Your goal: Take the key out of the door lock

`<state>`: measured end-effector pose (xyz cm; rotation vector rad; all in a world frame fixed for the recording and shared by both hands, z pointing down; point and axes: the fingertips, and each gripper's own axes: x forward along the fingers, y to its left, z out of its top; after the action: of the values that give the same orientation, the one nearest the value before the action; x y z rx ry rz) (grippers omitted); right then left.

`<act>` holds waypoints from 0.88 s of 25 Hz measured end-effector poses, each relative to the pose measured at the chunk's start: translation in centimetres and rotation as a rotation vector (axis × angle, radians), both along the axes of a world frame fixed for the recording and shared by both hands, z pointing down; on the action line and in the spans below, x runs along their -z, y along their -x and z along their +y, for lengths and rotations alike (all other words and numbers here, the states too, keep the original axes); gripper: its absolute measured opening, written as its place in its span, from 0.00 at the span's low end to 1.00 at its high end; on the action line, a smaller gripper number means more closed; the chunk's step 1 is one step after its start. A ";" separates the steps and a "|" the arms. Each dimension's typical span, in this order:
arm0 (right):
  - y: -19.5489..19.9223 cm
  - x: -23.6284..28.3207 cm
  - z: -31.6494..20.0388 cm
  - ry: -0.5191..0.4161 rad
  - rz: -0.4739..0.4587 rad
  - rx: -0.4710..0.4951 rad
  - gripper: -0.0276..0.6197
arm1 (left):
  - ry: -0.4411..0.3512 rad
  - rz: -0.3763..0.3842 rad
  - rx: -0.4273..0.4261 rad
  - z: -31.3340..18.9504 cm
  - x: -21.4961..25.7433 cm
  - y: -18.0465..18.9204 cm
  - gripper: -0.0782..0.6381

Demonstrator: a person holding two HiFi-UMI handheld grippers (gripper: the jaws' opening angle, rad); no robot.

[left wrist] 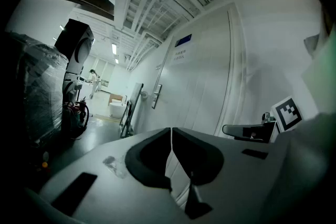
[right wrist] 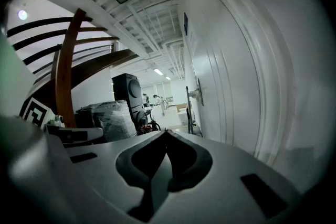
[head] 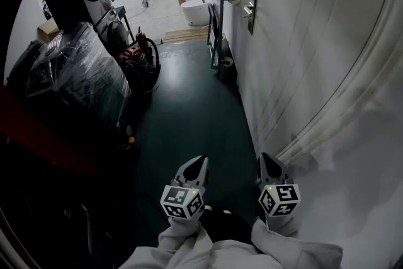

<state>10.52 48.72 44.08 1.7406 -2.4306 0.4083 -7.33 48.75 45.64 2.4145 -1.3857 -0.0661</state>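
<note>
left gripper (left wrist: 171, 129): jaws closed tip to tip, nothing between them. White door (left wrist: 210, 81) ahead and to the right, lever handle (left wrist: 156, 96) further along the wall, blue sign (left wrist: 182, 41) above it. right gripper (left wrist: 227, 130) alongside at right, marker cube (left wrist: 287, 113) visible. Film-wrapped load (left wrist: 31, 97) at left edge of floor (left wrist: 100, 131), black machine (left wrist: 76, 44) behind it.

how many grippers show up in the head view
2: the left gripper at bottom centre, and the right gripper just to its right. Both have jaws together and hold nothing.
</note>
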 end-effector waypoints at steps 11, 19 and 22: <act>0.8 -0.7 1.2 0.003 -0.015 0.023 0.12 | 0.004 -0.005 0.010 1.5 -0.8 0.3 0.14; 0.3 -1.3 2.3 0.011 -0.028 0.034 0.12 | -0.003 -0.021 0.003 2.0 -0.8 -0.4 0.14; -0.1 -1.5 1.9 0.024 -0.032 0.034 0.12 | -0.001 -0.024 0.010 1.5 -0.6 -0.5 0.14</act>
<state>10.57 50.58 45.56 1.6945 -2.4630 0.4627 -6.79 50.30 46.22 2.4175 -1.4082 -0.0407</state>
